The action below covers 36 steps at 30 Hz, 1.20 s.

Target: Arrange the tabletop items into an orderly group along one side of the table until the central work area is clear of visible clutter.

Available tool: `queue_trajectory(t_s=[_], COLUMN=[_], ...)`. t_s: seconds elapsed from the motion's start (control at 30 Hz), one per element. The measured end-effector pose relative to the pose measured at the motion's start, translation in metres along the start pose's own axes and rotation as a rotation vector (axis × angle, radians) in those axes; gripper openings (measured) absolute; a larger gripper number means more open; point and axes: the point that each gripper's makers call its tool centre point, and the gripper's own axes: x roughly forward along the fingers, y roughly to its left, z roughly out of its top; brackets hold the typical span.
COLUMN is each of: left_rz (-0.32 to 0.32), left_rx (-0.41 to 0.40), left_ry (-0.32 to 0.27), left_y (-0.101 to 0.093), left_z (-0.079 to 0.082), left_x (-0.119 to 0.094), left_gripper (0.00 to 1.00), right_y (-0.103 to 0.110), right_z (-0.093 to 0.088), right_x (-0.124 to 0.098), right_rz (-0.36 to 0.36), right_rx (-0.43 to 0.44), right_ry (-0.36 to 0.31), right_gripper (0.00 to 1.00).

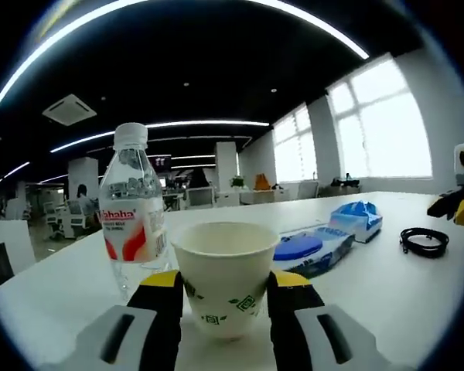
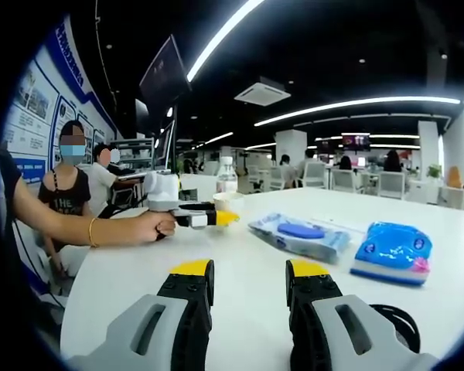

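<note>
A white paper cup [image 1: 224, 255] with green marks stands on the white table [image 1: 387, 301]. My left gripper [image 1: 226, 284] is shut on it, its yellow-tipped jaws pressed to both sides. Just behind the cup to the left is a clear water bottle [image 1: 133, 209] with a red label. In the right gripper view, a hand holds the left gripper [image 2: 216, 218] at the cup [image 2: 230, 202], with the bottle [image 2: 226, 176] behind it. My right gripper [image 2: 251, 272] is open above bare table, nothing between its jaws.
A blue-lidded wipes pack [image 1: 313, 251] [image 2: 298, 234], a blue packet [image 1: 358, 218] [image 2: 393, 249] and a coiled black cable [image 1: 424, 241] [image 2: 398, 317] lie on the table. The right gripper [image 1: 452, 205] shows at the far right. People [image 2: 66, 193] sit beyond the table's left edge.
</note>
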Motion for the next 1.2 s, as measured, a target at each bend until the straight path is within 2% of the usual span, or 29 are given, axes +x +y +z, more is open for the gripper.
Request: queue_trajectory(t_s=[0.3,0.53,0.67,0.77,0.93,1.2], left_rz=[-0.002,-0.006,-0.004,-0.005,-0.001,0.018], left_rx=[-0.009,-0.012,-0.023,-0.023,-0.016,-0.027], left_ry=[-0.006,0.021,0.014,-0.006,-0.022,-0.021], left_y=[-0.002,-0.005,-0.005,-0.007,-0.01,-0.009], left_z=[0.003,-0.001,0.003,0.014,0.024,0.025], left_x=[-0.001,-0.003,-0.005,-0.005,-0.003,0.001], left_gripper=[0.43,0.44,0.45,0.46,0.46,0.45], right_y=[0.001,0.003,0.003,0.003,0.002,0.001], right_z=[0.001,0.004,0.004,0.005,0.006,0.008], right_x=[-0.001,-0.002,-0.002,-0.002,-0.003,-0.003], right_rz=[0.004,0.008,0.011,0.011,0.01,0.01], right_rx=[0.0,-0.005,-0.008,-0.008,-0.009,-0.009], right_ry=[-0.006,-0.011,-0.011,-0.014,-0.017,-0.022], right_gripper=[0.35,0.36,0.36,0.36,0.36,0.36])
